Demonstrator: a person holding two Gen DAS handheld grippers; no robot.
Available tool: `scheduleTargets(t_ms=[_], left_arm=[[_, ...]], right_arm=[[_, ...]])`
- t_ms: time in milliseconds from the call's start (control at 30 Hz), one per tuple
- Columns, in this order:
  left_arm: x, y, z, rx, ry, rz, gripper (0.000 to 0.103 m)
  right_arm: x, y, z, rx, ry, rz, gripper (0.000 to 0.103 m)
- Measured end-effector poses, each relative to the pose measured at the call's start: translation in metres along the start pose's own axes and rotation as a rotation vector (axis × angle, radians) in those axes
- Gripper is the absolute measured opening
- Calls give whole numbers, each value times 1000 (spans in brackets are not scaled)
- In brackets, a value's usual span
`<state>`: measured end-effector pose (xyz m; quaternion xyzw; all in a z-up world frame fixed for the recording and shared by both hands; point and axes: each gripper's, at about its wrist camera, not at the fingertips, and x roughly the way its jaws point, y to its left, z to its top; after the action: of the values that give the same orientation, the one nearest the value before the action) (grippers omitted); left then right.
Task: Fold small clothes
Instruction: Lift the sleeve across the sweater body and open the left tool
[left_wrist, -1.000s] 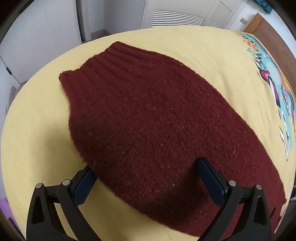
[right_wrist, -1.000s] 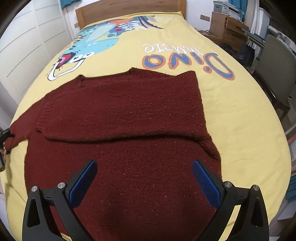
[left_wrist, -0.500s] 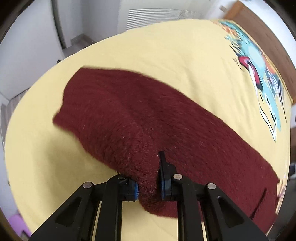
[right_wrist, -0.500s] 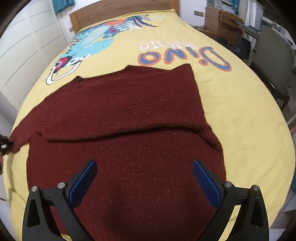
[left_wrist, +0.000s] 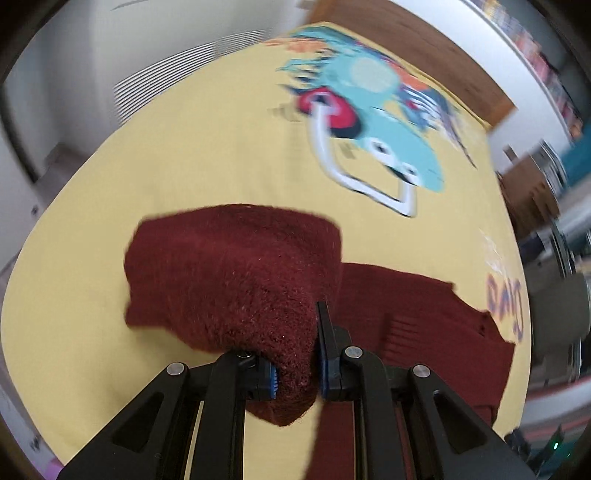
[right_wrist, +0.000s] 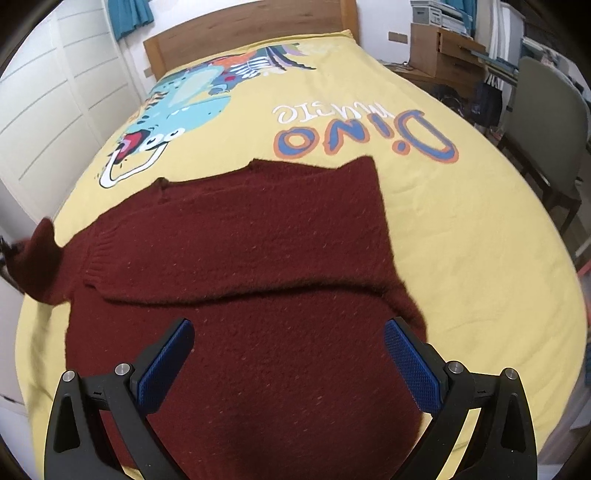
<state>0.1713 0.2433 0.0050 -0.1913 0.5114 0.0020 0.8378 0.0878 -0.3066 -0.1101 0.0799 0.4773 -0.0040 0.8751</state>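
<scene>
A dark red knitted sweater (right_wrist: 251, 266) lies spread on the yellow bed cover, with one sleeve folded across its body. My left gripper (left_wrist: 295, 373) is shut on the sweater's other sleeve (left_wrist: 236, 273) and holds it lifted off the bed; the lifted sleeve shows at the left edge of the right wrist view (right_wrist: 38, 258). My right gripper (right_wrist: 288, 365) is open and empty, hovering just above the sweater's lower body.
The yellow bed cover (right_wrist: 461, 229) has a dinosaur print (right_wrist: 184, 107) and "Dino" lettering (right_wrist: 365, 136). A wooden headboard (right_wrist: 251, 33) is at the far end. A grey chair (right_wrist: 543, 122) and a wooden desk (right_wrist: 443, 51) stand to the right. White wardrobe doors (right_wrist: 55, 110) stand to the left.
My left gripper closed on the sleeve, lifted it and swung it toward the sweater's body. My right gripper stayed open over the sweater, drawing back slightly.
</scene>
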Motion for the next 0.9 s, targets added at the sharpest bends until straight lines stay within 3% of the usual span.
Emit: scheduleTargets(t_ms=[300,600,900], left_arm=[[46,-145,-22,198,58,-84,12],[91,-247,-66,314,108,-173,11],[161,-270,-122,387,172,-12,12]], right_arm=[[-12,-13,44,-32,-22,-23,102],[-16,-26,55,-30,-36,-22,102],[8,-48,30,16,47,-26,102]])
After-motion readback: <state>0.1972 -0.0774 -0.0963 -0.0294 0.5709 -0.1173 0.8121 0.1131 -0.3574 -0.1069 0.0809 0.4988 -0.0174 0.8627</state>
